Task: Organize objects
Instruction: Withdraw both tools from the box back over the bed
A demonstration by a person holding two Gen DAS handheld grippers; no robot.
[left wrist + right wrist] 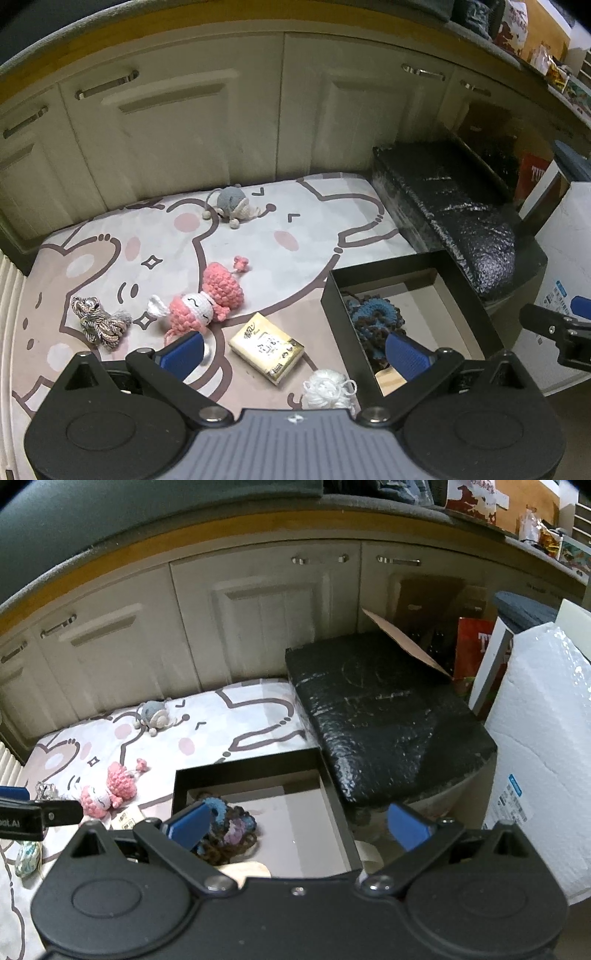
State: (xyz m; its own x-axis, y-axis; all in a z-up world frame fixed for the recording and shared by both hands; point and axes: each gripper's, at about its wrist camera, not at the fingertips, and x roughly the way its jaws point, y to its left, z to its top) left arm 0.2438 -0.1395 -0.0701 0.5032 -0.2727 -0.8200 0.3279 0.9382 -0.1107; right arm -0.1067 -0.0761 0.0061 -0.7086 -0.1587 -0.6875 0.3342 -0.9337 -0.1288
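A black open box (pixel 458 288) (pixel 340 812) sits on the patterned mat and holds a blue-brown crocheted piece (pixel 373 317) (pixel 229 830). On the mat lie a pink crocheted doll (pixel 207 299) (pixel 107 790), a yellow tissue pack (pixel 266 346), a white yarn ball (pixel 327 389), a twisted cord bundle (pixel 98 319) and a grey crocheted toy (pixel 232 203) (pixel 153 716). My left gripper (pixel 295 354) hangs open above the tissue pack and yarn, holding nothing. Over the box, my right gripper (pixel 299 827) is open and empty too.
Cream cabinet doors (pixel 177 129) close off the back. A black foil-wrapped block (pixel 388 716) lies right of the box, with a white bubble-wrap roll (pixel 546 746), a red bag (pixel 472 646) and cardboard beyond it. The mat (pixel 258 236) ends at a ribbed edge on the left.
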